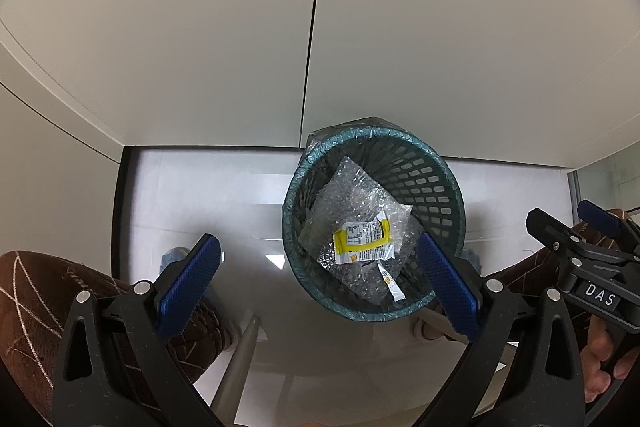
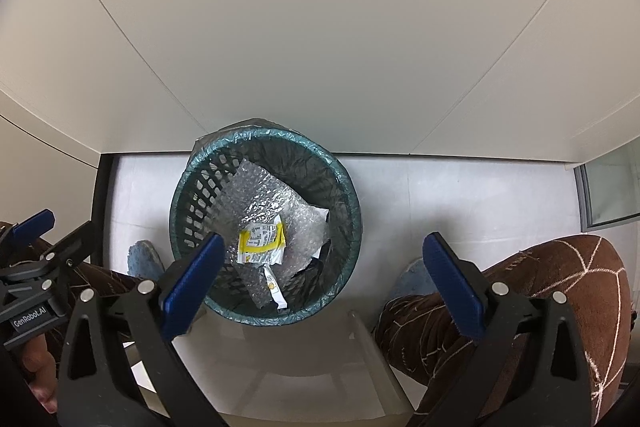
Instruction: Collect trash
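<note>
A teal mesh wastebasket (image 1: 436, 175) with a dark liner stands on the white floor below me; it also shows in the right wrist view (image 2: 200, 187). Inside lie bubble wrap (image 1: 352, 195) (image 2: 264, 195), a yellow and white wrapper (image 1: 362, 241) (image 2: 262, 243) and a small white sachet (image 1: 390, 281) (image 2: 274, 287). My left gripper (image 1: 320, 287) is open and empty above the basket's near left side. My right gripper (image 2: 324, 283) is open and empty above the basket's near right side. The right gripper shows at the right edge of the left wrist view (image 1: 576, 235).
White cabinet doors (image 1: 240, 27) (image 2: 320, 27) rise behind the basket. The person's legs in brown patterned trousers (image 1: 36, 299) (image 2: 520, 299) and blue slippers (image 2: 142, 259) flank the basket. A pale chair or table frame (image 2: 360, 339) lies close below. A glass panel (image 2: 608, 195) is at right.
</note>
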